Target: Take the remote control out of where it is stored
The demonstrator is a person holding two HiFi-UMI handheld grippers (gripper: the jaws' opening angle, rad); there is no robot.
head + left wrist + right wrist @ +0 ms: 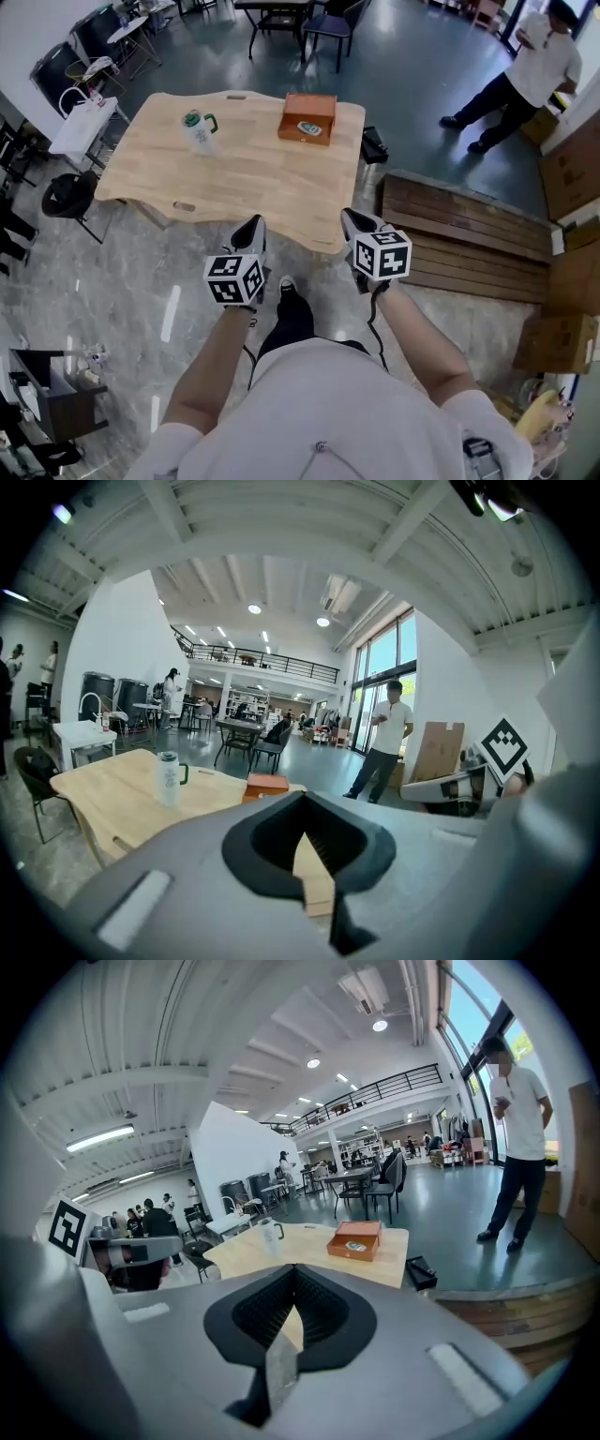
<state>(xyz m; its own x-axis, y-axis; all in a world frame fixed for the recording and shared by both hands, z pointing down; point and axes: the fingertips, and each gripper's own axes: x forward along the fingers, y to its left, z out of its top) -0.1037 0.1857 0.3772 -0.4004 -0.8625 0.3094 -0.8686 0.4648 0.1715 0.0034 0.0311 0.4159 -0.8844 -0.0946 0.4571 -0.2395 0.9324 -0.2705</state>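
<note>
Remote hunt just starting: holding left claw (253,225), right claw (351,217) closed, empty, facing box (307,119) far ahead; next probably reaching forward, opening up.

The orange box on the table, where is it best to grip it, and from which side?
Probably its near edge, coming from the person's side of the table. The orange box lies flat and low, that edge faces the person, and the bottle stands well apart.

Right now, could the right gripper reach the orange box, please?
Probably not: the right gripper hangs by the table's near edge and the box sits by the far edge. Nothing stands between them.
</note>
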